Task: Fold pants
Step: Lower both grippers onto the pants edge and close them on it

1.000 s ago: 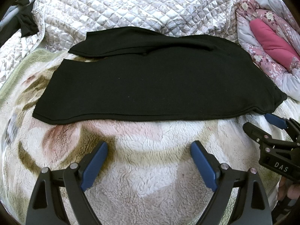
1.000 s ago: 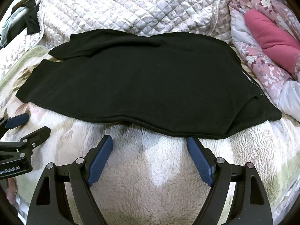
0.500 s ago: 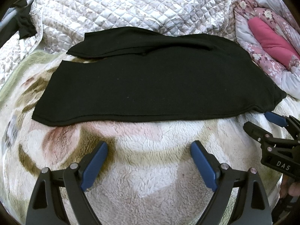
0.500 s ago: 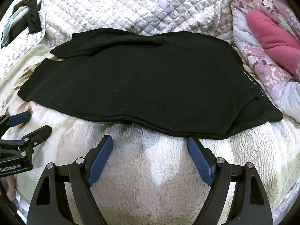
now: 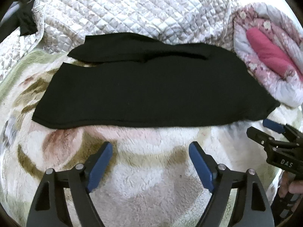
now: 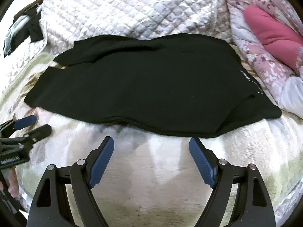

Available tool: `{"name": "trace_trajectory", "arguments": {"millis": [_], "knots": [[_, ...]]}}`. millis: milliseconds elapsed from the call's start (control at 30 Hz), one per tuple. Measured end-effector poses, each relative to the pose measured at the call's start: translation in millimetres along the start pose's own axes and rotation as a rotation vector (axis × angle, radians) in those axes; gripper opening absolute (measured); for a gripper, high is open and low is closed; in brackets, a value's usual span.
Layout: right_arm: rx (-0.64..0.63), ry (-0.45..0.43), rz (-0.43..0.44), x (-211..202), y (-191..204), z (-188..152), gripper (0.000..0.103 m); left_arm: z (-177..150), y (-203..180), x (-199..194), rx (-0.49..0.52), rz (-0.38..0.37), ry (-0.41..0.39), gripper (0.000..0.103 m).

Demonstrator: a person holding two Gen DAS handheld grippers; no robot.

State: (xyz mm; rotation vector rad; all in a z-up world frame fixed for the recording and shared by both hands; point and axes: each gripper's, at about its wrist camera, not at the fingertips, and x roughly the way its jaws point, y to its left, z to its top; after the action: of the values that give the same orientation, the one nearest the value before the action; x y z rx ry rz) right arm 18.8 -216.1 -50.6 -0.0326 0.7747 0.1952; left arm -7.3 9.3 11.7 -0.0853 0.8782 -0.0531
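Black pants (image 5: pixel 151 92) lie flat across a fluffy patterned blanket (image 5: pixel 147 172), leg ends to the left, waist to the right; they also show in the right wrist view (image 6: pixel 147 87). One leg lies on the other, the far leg peeking out at the back left. My left gripper (image 5: pixel 150 162) is open and empty, short of the near hem. My right gripper (image 6: pixel 151 160) is open and empty, just short of the near edge. Each gripper shows in the other's view: the right gripper (image 5: pixel 265 128) by the waist corner, the left gripper (image 6: pixel 36 124) by the leg ends.
A white quilted cover (image 5: pixel 132 11) is bunched behind the pants. A pink floral duvet with a pink pillow (image 5: pixel 269 56) lies at the right, touching the waist end. Dark clothing (image 6: pixel 28 26) hangs at the far left.
Both grippers have crept slightly closer to the near edge of the pants. The pants have not moved and both grippers stay open.
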Motion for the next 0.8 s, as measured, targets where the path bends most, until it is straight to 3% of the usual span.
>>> {"name": "trace_trajectory", "arguments": {"millis": [167,367,800], "knots": [[0.092,-0.033,-0.017,-9,-31,5,0.076,6,36,-10,-0.127,-0.033,-0.027,0.083],[0.189,-0.046,-0.070,-19,-61,5,0.076,0,97,3,-0.374,-0.109,0.020,0.078],[0.392,-0.053,0.041,6,-96,30,0.073,28,116,32,-0.463,-0.178,-0.020,0.078]]}}
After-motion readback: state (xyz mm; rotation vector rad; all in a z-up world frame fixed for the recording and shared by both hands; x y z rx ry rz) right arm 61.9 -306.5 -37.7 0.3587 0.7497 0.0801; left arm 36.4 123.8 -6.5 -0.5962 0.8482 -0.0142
